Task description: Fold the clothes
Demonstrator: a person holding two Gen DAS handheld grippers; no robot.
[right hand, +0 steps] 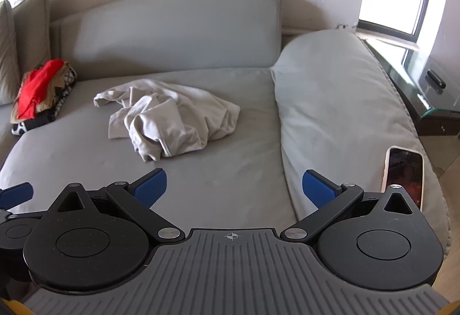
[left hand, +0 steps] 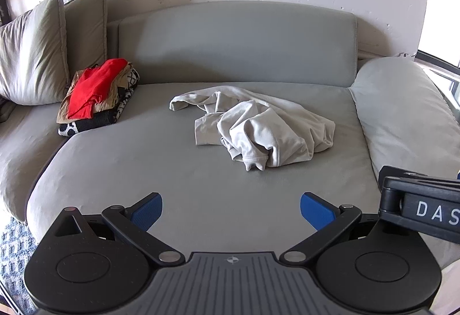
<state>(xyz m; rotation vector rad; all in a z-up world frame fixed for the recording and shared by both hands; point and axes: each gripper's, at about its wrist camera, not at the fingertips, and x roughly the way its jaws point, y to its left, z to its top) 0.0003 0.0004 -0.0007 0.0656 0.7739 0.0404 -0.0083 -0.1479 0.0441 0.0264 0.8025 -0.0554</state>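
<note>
Two grippers hang over the front of a grey sofa (left hand: 120,165). The left gripper (left hand: 231,211) has its two blue fingers spread wide and holds nothing. The right gripper (right hand: 234,188) is spread wide too, also with nothing in it. One phone (right hand: 404,175) lies on the sofa arm (right hand: 339,102), just beside the right gripper. Farther on, one crumpled pale shirt (left hand: 258,125) lies in the middle of the seat, apart from both grippers. At the far left sits one pile of clothes (left hand: 97,96) with a red one on top. Two cushions (left hand: 31,50) lean behind it.
</note>
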